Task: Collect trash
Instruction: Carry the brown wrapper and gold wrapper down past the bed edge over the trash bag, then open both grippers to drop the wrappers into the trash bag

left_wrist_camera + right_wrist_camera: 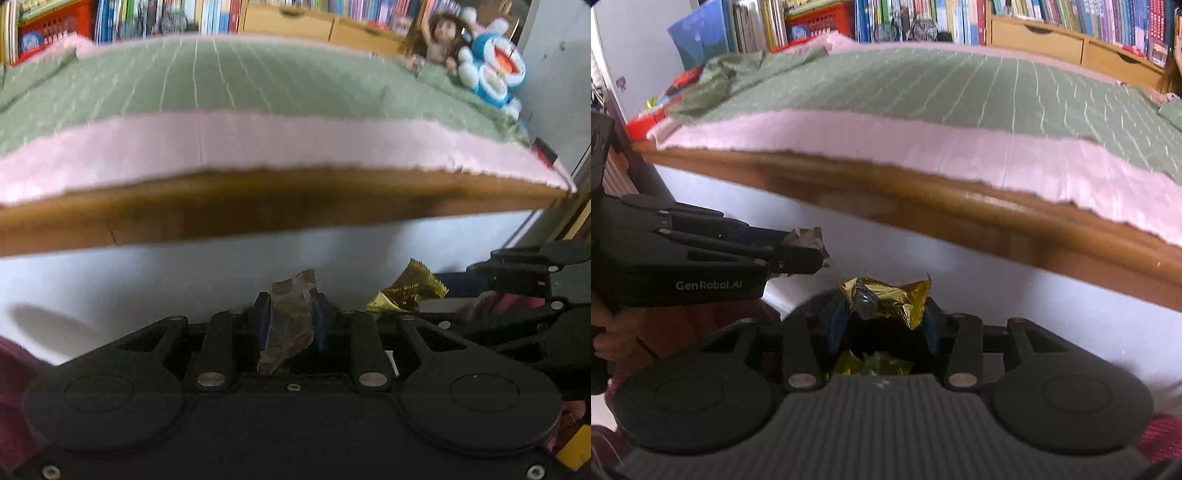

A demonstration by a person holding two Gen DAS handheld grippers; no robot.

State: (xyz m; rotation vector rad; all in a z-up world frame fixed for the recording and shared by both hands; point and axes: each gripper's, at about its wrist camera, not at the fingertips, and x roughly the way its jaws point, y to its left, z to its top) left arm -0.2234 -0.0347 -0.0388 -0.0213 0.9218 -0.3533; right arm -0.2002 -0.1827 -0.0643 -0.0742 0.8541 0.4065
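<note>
Left gripper: the left gripper has its jaws drawn narrow and clamped on a flat brownish wrapper; the wrapper stands up between the blue pads and its crinkled top sticks out past the fingertips.
Right gripper: the right gripper has its jaws part-way in and pinched on a crumpled gold foil wrapper, which bulges out between the pads.
Where the trash is: both pieces are off any surface, carried in the air in front of the long wooden edge of the bed, below the level of the mattress. The two grippers ride just beside each other, left one visible at the left edge of the right wrist view.
Extra scrap: something yellow-green and shiny shows deep between the right gripper's fingers, near its body; I cannot tell whether it is part of the same foil or a separate piece.
Done so far: two pieces of trash are picked up, one per gripper.
Left to do: no bin or bag shows in either view, so drop-off is not yet done, by my judgement.
Bed top: the green blanket near its front edge shows no litter; a doll and a blue plush toy sit at its far right corner.
Other trash: none visible on the pale floor below, though blur hides detail.
</note>
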